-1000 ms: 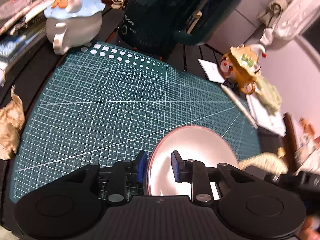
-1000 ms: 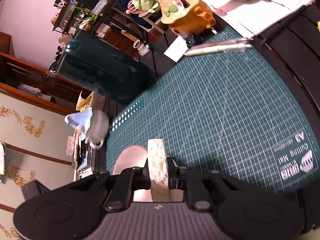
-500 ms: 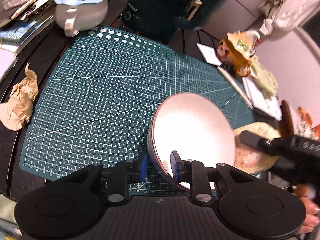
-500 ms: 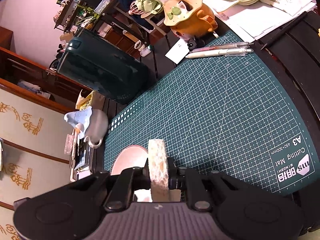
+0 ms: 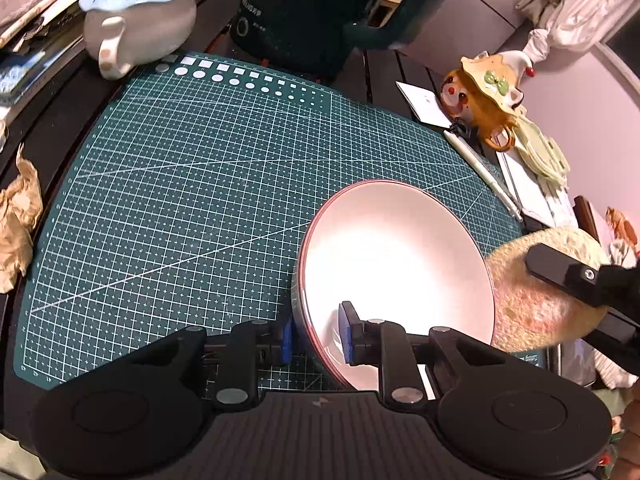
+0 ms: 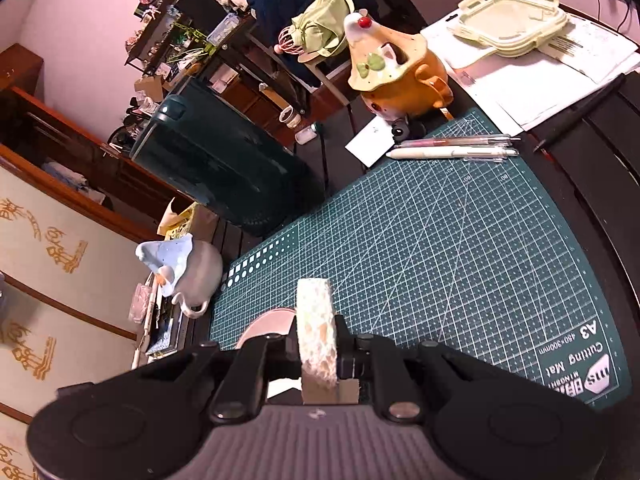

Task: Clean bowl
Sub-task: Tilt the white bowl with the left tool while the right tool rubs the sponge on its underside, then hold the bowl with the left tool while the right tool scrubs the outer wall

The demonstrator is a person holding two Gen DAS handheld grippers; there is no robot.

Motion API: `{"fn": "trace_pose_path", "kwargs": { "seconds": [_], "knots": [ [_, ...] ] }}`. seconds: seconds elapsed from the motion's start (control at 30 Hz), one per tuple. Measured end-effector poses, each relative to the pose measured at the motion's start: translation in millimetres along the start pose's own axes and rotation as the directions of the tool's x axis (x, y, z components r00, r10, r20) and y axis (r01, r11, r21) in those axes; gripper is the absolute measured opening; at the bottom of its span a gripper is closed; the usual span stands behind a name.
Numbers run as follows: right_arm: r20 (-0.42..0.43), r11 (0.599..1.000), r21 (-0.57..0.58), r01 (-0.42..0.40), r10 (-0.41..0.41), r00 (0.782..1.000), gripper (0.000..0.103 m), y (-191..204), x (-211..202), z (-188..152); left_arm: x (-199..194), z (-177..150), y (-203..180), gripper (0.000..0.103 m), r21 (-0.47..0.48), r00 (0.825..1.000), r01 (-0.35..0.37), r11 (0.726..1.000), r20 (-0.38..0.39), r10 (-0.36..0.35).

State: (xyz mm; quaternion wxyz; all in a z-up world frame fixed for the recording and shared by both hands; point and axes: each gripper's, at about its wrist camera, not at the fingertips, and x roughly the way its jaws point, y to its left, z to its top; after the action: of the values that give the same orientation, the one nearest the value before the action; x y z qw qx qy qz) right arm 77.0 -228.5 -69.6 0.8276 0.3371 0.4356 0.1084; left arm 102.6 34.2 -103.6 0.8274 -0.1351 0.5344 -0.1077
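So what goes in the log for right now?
left claw: gripping tilted bowl rim | right claw: holding sponge beside bowl | wiping: not started

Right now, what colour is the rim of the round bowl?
The round white bowl has a thin reddish-pink rim, clearest in the left wrist view.

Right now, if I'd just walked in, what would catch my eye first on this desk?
Probably the white bowl, tipped up on its edge over the green cutting mat, its rim pinched by the left gripper. Just right of it, the right gripper clamps a round yellowish sponge near the bowl's rim. Behind the mat stand two novelty teapots, a blue-lidded one far left and an orange one far right.
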Motion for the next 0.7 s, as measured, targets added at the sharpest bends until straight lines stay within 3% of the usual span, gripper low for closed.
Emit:
{"fn": "trace_pose_path", "kwargs": {
  "seconds": [0.1,0.23,0.37,0.57,0.7],
  "knots": [
    [-0.014,1.000,0.026,0.005,-0.005,1.000,0.012,-2.7,2.7,2.8,0.4,0.1,0.5,0.021,-0.003,1.000,0.001,1.000,0.000,-0.001],
    [0.042,1.000,0.007,-0.028,0.027,0.999,0.012,3.5,-10.2,8.8,0.2,-0.4,0.1,0.021,-0.001,1.000,-0.001,1.000,0.002,0.001],
    [0.003,1.000,-0.010,0.017,-0.017,1.000,0.012,4.2,3.9,0.8,-0.4,-0.9,0.0,0.021,0.000,1.000,-0.001,1.000,0.005,0.001],
    [0.041,1.000,0.006,-0.024,0.024,0.999,0.012,4.2,-8.7,9.1,-0.5,-0.3,2.9,0.021,-0.019,1.000,0.009,1.000,0.008,-0.009],
    [-0.010,1.000,0.002,0.020,-0.020,1.000,0.012,2.0,7.1,1.4,1.1,-0.2,6.1,0.021,-0.015,1.000,0.015,1.000,0.010,-0.015]
  ]
}}
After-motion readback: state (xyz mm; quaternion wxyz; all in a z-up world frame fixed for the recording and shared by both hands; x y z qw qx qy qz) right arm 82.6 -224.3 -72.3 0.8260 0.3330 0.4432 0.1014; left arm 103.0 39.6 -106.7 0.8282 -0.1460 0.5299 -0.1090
